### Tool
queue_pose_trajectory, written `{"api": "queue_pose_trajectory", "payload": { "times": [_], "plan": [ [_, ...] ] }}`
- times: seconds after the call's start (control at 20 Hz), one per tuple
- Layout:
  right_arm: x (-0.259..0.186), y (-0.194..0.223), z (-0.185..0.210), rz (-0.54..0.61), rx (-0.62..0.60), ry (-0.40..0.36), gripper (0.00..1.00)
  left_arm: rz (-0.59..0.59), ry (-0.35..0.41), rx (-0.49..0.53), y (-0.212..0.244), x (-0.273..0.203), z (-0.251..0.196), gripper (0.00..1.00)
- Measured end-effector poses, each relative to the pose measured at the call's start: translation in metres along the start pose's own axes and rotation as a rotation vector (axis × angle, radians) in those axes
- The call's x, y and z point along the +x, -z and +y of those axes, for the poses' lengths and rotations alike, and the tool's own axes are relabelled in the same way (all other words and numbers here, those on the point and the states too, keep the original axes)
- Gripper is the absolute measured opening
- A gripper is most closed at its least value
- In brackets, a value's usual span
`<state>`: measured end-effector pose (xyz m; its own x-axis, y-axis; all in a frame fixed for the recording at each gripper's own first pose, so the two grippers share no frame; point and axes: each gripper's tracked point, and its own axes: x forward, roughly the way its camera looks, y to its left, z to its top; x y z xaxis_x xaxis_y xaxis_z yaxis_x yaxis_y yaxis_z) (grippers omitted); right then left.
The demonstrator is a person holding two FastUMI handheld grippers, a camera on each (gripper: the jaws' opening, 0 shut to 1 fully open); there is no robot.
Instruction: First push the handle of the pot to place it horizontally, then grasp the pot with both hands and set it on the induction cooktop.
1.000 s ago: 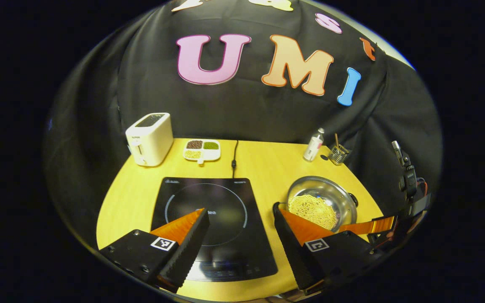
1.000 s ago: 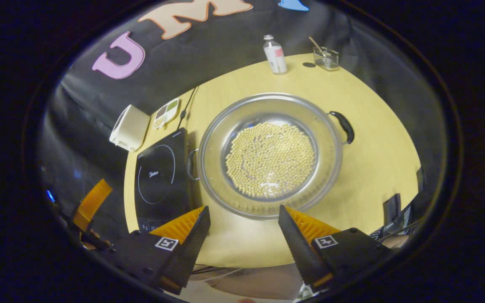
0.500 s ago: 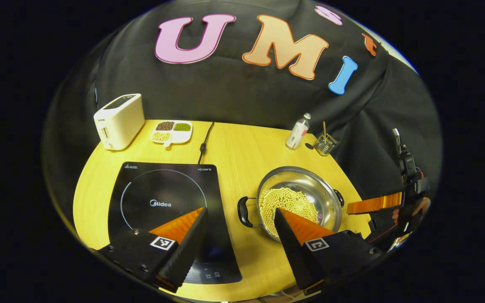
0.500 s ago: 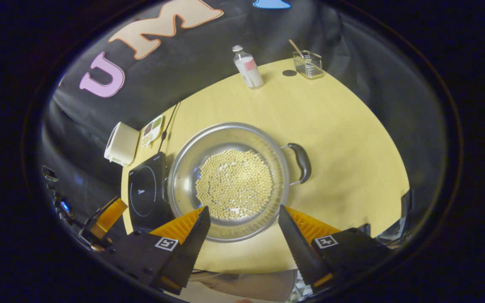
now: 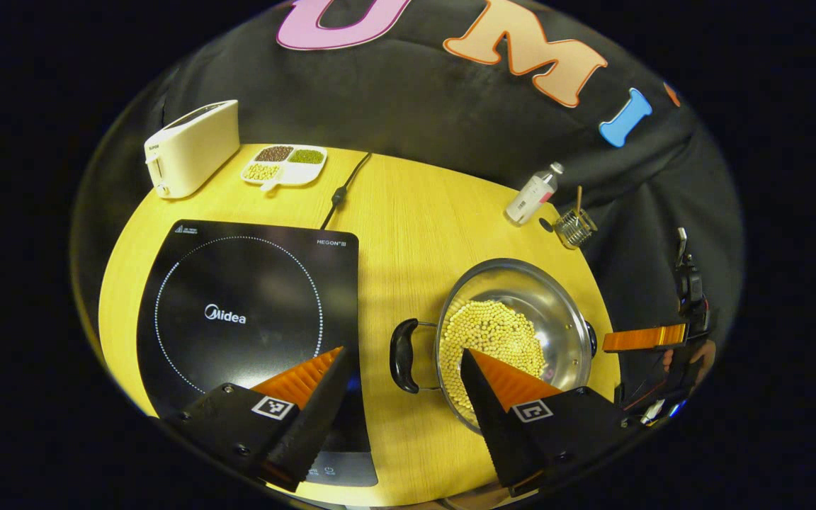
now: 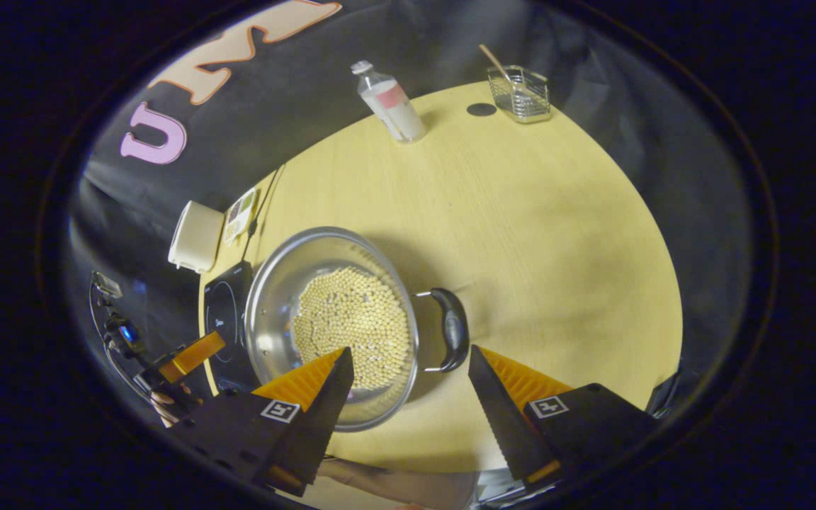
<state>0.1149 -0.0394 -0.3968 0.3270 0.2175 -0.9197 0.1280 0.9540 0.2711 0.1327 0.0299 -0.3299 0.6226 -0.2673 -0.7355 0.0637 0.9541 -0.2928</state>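
Pot [image 5: 514,322] — one, with two black handles [image 5: 403,346], beside one cooktop [image 5: 252,312] — sits ahead of my left gripper [image 5: 404,372] and right gripper [image 6: 410,368], both spread wide, empty.

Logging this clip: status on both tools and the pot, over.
Left tool open by the pot's left handle. Right tool open by the right handle. Pot on the table beside the cooktop. Path clear.

Booth kitchen: cooktop [image 5: 248,319], toaster [image 5: 192,147].
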Motion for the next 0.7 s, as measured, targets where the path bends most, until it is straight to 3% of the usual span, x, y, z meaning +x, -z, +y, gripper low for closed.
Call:
{"api": "queue_pose_trajectory", "payload": {
  "times": [0.3, 0.35, 0.5, 0.55, 0.6, 0.7],
  "plan": [
    [0.029, 0.0, -0.002, 0.135, -0.016, -0.111, 0.93, 0.124, -0.024, -0.004, 0.015, 0.027, -0.007, 0.96],
    [0.033, -0.001, -0.003, 0.15, -0.02, -0.118, 1.0, 0.139, -0.034, -0.003, 0.017, 0.031, -0.007, 0.96],
    [0.043, 0.003, -0.003, 0.187, -0.036, -0.145, 1.0, 0.17, -0.048, -0.005, 0.018, 0.04, -0.008, 0.96],
    [0.047, 0.003, -0.003, 0.197, -0.038, -0.152, 0.93, 0.177, -0.047, -0.009, 0.018, 0.044, -0.01, 0.99],
    [0.05, 0.004, -0.002, 0.207, -0.04, -0.158, 0.93, 0.187, -0.047, -0.013, 0.018, 0.047, -0.01, 0.93],
    [0.057, 0.006, -0.001, 0.225, -0.043, -0.17, 0.93, 0.217, -0.054, -0.022, 0.023, 0.053, -0.009, 0.9]
  ]
}}
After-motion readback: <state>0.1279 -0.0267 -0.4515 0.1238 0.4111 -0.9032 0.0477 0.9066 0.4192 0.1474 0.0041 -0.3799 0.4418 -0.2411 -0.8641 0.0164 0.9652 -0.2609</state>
